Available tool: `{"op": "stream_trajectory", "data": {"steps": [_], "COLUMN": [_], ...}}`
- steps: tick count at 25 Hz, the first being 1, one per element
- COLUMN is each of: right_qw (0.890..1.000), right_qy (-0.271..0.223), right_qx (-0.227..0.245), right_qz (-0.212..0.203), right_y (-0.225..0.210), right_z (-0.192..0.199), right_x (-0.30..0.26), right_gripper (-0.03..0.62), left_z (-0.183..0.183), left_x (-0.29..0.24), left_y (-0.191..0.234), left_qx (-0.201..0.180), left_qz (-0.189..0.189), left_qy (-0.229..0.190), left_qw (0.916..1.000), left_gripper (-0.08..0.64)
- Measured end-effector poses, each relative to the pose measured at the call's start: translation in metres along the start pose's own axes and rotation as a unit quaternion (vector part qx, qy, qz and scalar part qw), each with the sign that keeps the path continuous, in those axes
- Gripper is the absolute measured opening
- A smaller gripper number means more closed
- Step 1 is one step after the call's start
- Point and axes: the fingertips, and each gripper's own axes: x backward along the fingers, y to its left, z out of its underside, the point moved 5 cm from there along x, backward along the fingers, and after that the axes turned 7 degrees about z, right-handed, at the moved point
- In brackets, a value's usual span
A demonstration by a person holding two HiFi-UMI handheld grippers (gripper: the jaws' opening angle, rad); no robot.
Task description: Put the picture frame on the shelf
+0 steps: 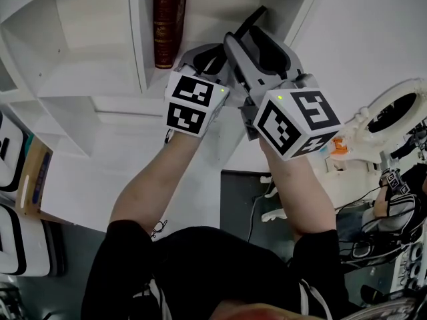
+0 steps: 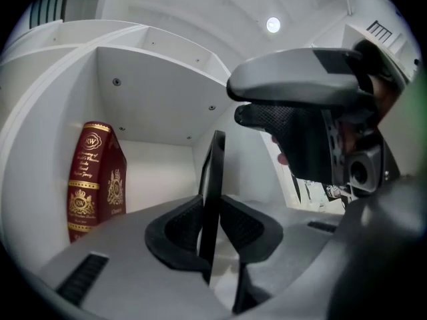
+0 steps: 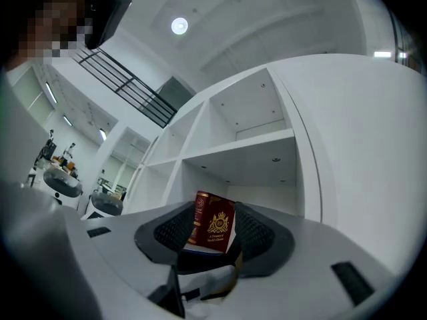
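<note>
Picture frame (image 2: 213, 179), one; red book (image 2: 95, 179), one

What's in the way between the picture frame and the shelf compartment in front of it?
Nothing visible blocks it. The picture frame, clamped edge-on in the left gripper, faces the open shelf compartment. The red book stands at the compartment's left, apart from the frame.

The shelf (image 2: 160, 105) looked like smooth white painted board, matt. The book (image 2: 93, 179) had a dark red cover, a little glossy, with shiny gold print. The picture frame (image 2: 212, 179) was black and smooth, with a faint sheen. The pads (image 2: 183, 227) of the left tongs (image 2: 212, 229) were black and rough, like dotted rubber; the body around them was grey matt plastic.
</note>
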Motion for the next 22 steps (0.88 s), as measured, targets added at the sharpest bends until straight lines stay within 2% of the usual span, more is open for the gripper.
{"op": "stream_trajectory", "data": {"steps": [5,9,11,13,18,22], "right_qw": [0.998,0.993,0.991,0.992,0.998,0.999], "right_qy": [-0.049,-0.091,-0.083,-0.064,-0.015,0.016], "right_qx": [0.021,0.075,0.105,0.11,0.051,0.048], "right_qz": [0.011,0.015,0.016,0.016,0.021,0.017], "right_y": [0.004,0.018,0.026,0.03,0.028,0.036], "right_z": [-0.01,-0.005,0.012,0.032,0.07,0.098], "right_x": [0.031,0.079,0.097,0.11,0.131,0.144], "right_gripper": [0.181,0.181,0.181,0.181,0.181,0.181], "left_z": [0.0,-0.003,-0.003,-0.004,-0.007,-0.008], "left_x": [-0.005,-0.007,-0.008,-0.011,-0.022,-0.031], "left_y": [-0.005,-0.01,-0.014,-0.02,-0.03,-0.037], "left_qx": [0.001,-0.005,-0.01,-0.014,-0.018,-0.021], "left_qz": [0.009,0.016,0.022,0.027,0.043,0.058], "left_qy": [0.002,0.001,0.002,0.003,0.008,0.015], "left_qw": [1.0,0.9999,0.9997,0.9995,0.9989,0.998], "left_gripper": [0.071,0.071,0.071,0.071,0.072,0.074]}}
